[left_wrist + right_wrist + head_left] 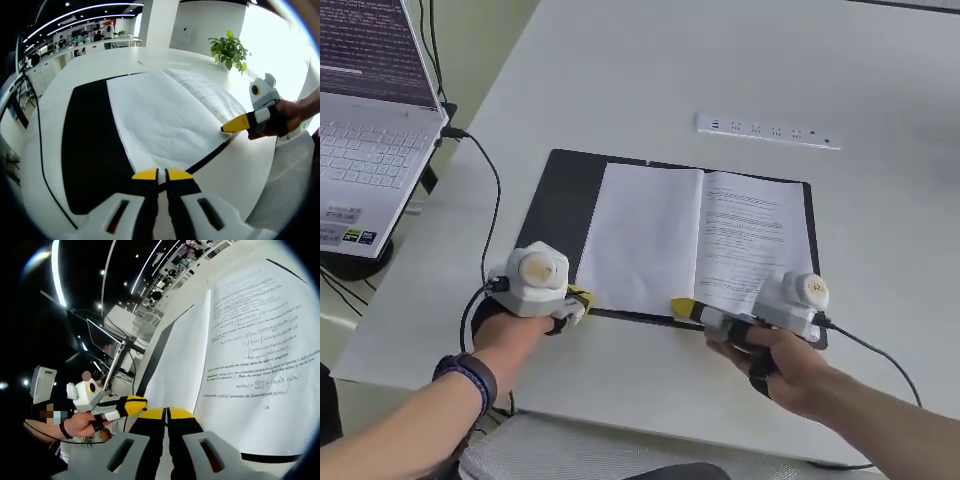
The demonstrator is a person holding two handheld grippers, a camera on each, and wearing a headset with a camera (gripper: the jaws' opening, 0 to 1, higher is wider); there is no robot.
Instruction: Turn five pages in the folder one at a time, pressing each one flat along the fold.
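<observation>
Fingertips [146,174] pinch shut, empty, on both the left gripper [162,175] and right gripper [167,414]; nudging the white printed page [755,235] of the black plastic folder [555,200] so could drag several together.

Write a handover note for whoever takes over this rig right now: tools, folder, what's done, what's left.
The left tool is shut and empty, at the near edge of the folder, over its black cover.
The right tool is shut with nothing seen in it, tips at the near edge of the pages close to the fold.
The folder lies open and flat on the table, with a blank page on the left and a printed page on the right.
Done: the blank page looks turned; how many pages have been turned cannot be read here.
Left: the remaining turns, each pressed flat along the fold.
</observation>
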